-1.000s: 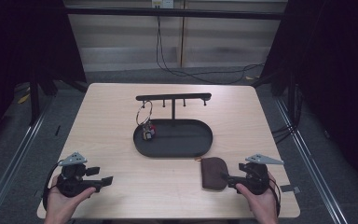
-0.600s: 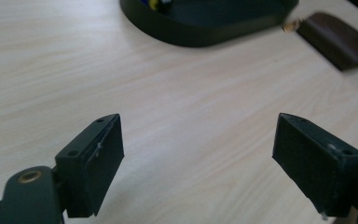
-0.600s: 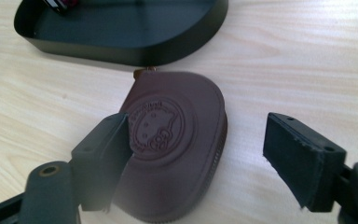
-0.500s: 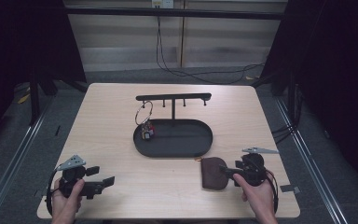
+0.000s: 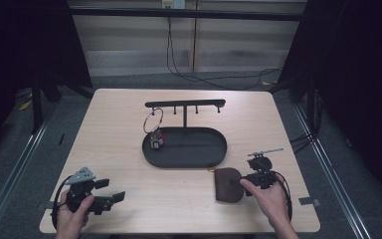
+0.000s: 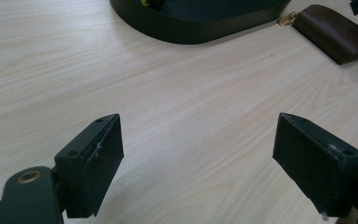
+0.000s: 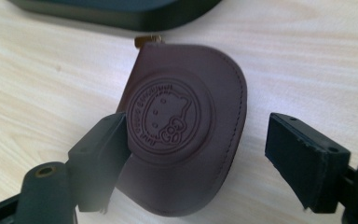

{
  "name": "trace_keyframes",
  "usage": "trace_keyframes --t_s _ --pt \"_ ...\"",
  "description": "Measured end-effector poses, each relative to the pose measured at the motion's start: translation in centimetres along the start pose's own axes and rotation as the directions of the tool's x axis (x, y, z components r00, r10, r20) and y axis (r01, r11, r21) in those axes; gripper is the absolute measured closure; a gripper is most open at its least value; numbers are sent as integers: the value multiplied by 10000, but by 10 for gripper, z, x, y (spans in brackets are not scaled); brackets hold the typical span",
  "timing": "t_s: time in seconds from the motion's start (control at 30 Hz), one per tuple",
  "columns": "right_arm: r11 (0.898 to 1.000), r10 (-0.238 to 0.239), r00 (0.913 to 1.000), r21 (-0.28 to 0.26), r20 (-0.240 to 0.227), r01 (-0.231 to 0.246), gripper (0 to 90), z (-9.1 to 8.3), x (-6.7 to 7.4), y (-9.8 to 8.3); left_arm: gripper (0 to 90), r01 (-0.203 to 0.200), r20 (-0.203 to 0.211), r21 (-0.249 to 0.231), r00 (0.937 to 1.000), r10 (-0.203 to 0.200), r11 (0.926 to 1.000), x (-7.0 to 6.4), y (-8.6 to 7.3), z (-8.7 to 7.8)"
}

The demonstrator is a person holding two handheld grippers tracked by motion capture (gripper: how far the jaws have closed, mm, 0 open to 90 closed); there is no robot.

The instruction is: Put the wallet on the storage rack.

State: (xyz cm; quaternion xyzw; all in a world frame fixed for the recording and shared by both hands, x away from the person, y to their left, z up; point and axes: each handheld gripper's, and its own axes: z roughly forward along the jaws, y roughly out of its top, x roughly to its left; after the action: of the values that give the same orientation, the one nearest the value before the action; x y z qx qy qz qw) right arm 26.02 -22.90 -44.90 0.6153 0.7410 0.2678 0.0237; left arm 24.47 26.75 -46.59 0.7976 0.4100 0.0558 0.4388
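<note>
A brown leather pouch with an embossed round emblem lies flat on the table in front of the black oval tray. My right gripper is at the pouch's right edge, rolled onto its side. In the right gripper view the pouch lies between the wide jaws of the right gripper. The left jaw is at the pouch's edge and the right jaw stands clear. These jaws have just been opening. My left gripper rests at the front left; its jaws have just been opening, with bare table between them.
A black T-shaped rack rises from the tray, and a key ring with keys hangs from a peg at its left end. The pouch's brass zip pull points at the tray. Bare wood lies between the two grippers.
The right gripper has rolled so that its grey plate stands on edge, and it has shifted slightly away from the front edge. The left hand and the pouch have stayed put.
</note>
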Motion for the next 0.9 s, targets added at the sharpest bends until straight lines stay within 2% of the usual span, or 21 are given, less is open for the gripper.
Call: trace_keyframes --t_s 0.07,0.13,0.27,0.33,0.37,0.43,0.47,0.6,0.67,0.8,0.9 --pt "9994 -24 9999 338 147 19 218 2 0 5 160 -81 92 -60 9999 82 9999 -1 -1 -2" --pt "9978 -87 9999 662 87 81 225 3 2 8 160 -168 147 -141 9997 170 9998 -3 -1 -4" --pt "9886 -119 9996 1505 260 78 236 10 8 16 160 -276 260 -141 9993 280 9995 -4 -1 -5" --pt "9843 -19 9998 1768 177 -13 221 15 9 19 160 -299 285 -121 9991 303 9995 -3 -1 -6" --pt "9822 213 9996 1862 173 -241 217 16 9 21 160 -226 415 -123 9989 231 9997 -2 -1 -6" --pt "9800 309 9993 1958 207 -343 221 17 9 23 160 -179 526 -66 9985 182 9998 -1 -2 -5" --pt "9791 363 9990 1993 243 -404 234 18 8 25 160 -207 397 -24 9990 208 9998 -1 -2 -5" --pt "9639 821 9965 2528 181 -840 225 25 3 30 160 -270 398 61 9988 267 9996 0 -2 -4" --pt "9603 856 9963 2653 124 -858 219 27 3 30 160 -285 352 55 9990 283 9996 0 -2 -4" --pt "9564 930 9956 2775 76 -914 186 30 3 31 160 -279 519 117 9983 273 9995 0 -2 -4" --pt "9552 1050 9944 2771 118 -1041 199 33 3 30 160 -272 535 207 9982 260 9994 0 -2 -4"
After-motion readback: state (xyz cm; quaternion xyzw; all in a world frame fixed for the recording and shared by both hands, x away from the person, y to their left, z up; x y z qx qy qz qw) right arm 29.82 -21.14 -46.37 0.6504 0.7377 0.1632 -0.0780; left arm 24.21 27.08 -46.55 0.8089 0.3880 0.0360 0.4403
